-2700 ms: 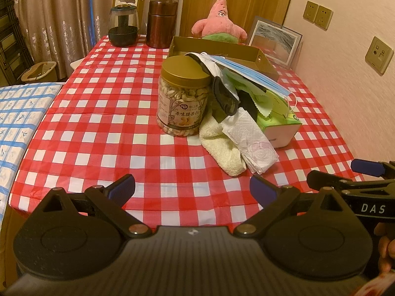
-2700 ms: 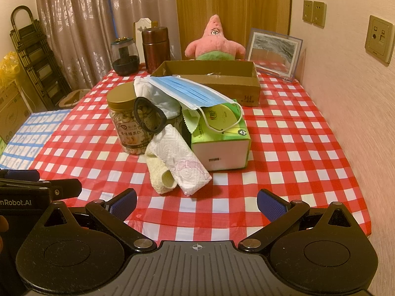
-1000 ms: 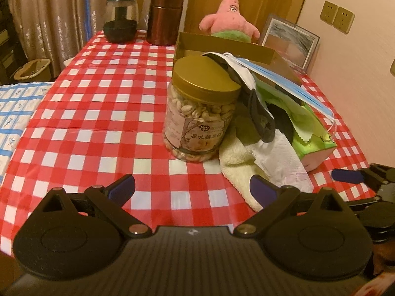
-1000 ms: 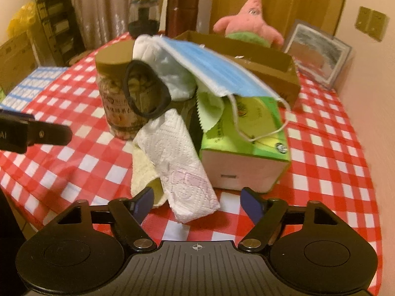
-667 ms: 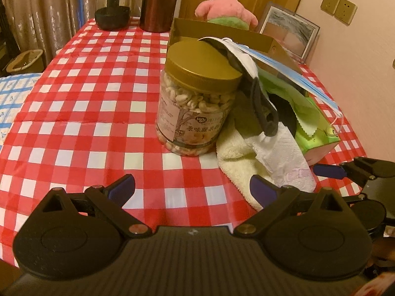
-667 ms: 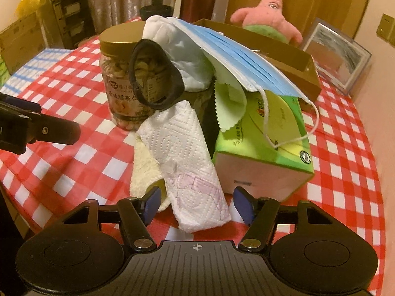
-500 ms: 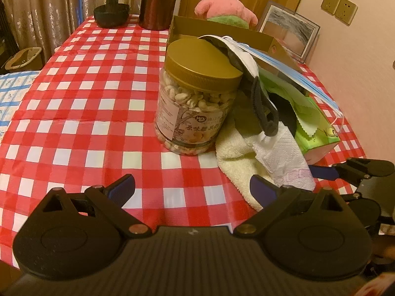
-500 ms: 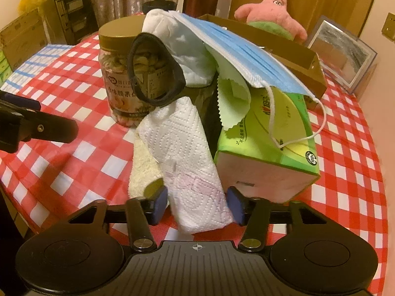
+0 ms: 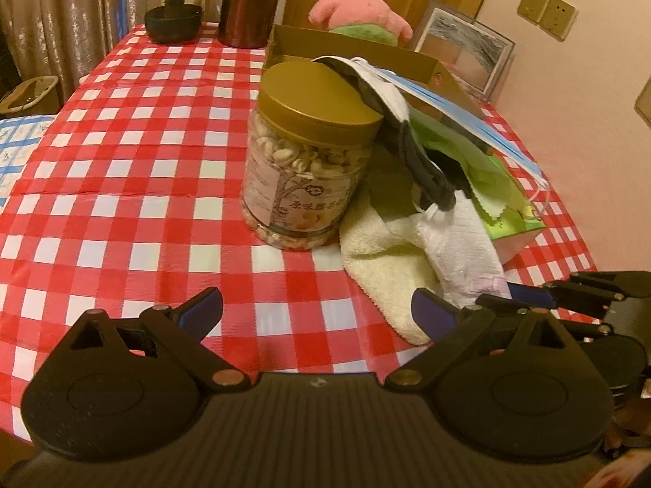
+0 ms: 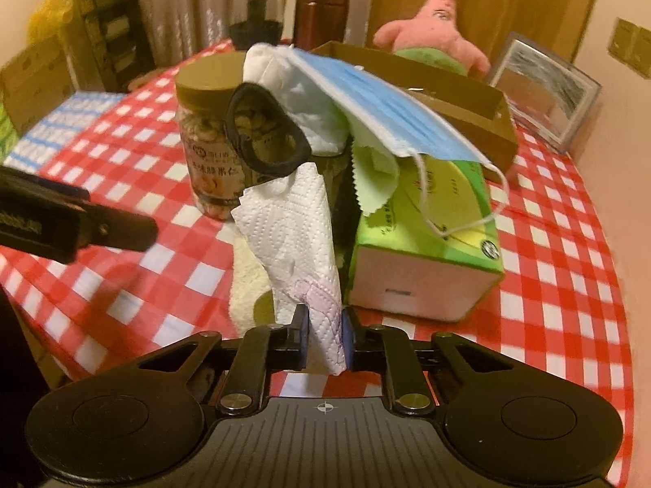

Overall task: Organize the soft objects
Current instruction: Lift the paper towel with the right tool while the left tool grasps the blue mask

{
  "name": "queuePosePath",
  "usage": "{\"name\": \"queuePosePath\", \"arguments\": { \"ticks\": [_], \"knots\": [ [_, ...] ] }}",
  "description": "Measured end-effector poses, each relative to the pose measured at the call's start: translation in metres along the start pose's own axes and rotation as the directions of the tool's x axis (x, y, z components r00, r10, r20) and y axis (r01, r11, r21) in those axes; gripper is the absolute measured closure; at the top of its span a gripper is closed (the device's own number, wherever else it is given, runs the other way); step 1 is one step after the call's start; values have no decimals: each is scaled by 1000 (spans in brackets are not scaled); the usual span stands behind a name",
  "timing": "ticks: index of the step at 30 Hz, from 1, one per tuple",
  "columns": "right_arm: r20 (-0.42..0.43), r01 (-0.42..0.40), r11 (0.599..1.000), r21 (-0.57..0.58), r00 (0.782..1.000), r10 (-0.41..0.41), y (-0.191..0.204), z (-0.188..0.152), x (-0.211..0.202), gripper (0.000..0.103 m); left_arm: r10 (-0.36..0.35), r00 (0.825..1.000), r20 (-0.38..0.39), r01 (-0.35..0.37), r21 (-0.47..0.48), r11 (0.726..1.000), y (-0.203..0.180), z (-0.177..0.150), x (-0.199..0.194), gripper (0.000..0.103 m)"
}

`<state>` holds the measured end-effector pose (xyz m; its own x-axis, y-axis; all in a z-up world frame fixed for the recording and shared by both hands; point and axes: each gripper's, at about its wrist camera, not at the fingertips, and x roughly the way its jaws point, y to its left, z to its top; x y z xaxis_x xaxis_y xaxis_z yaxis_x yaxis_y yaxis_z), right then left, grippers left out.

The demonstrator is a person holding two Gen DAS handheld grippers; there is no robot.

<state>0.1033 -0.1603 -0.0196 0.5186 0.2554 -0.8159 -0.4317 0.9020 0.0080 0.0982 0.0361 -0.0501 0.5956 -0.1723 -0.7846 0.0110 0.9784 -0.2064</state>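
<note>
Setting: a room in a home. Table with a red-and-white checked tablecloth [image 9: 122, 171]; patterned curtains [image 9: 61, 12] behind it. Pink plush toy [image 9: 362, 0] and framed picture [image 9: 464, 53] stand by the wall. Wall sockets [image 9: 549, 12], wooden door [image 10: 488, 0], jar of nuts [image 9: 305, 171].

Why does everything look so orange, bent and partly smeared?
Both views: warm indoor light tints everything, and the fisheye lens curves the red-checked tablecloth. Right wrist view: the tablecloth's near edge and the black left gripper are smeared by motion blur.
</note>
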Motion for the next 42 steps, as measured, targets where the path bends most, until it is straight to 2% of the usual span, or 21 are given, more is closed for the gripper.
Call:
{"name": "queuePosePath", "arguments": {
  "ticks": [11,17,26,30,32,38,40,42],
  "knots": [
    [34,70,992,106,997,-74,-17,-18,-60,88,-75,997,-13,76,54,996,-16,0,3,14],
    [75,113,984,140,989,-124,-34,-17,-84,88,-143,989,21,141,92,986,-28,18,-5,16],
    [127,175,966,191,971,-201,-58,-4,-101,88,-206,973,107,203,38,979,-56,56,-16,23],
    [148,180,960,216,965,-215,-68,3,-105,88,-234,965,118,239,-35,970,-65,69,-7,35],
    [153,180,958,223,964,-217,-73,6,-105,88,-246,962,115,254,-60,965,-69,74,1,38],
    [162,184,952,245,960,-227,-84,12,-101,88,-249,964,89,258,-104,961,-77,85,31,52],
    [160,182,951,249,961,-226,-86,14,-98,88,-257,963,83,266,-127,956,-76,86,40,65],
    [158,181,950,254,961,-225,-88,14,-96,88,-262,961,91,273,-144,951,-75,88,45,71]
  ]
}}
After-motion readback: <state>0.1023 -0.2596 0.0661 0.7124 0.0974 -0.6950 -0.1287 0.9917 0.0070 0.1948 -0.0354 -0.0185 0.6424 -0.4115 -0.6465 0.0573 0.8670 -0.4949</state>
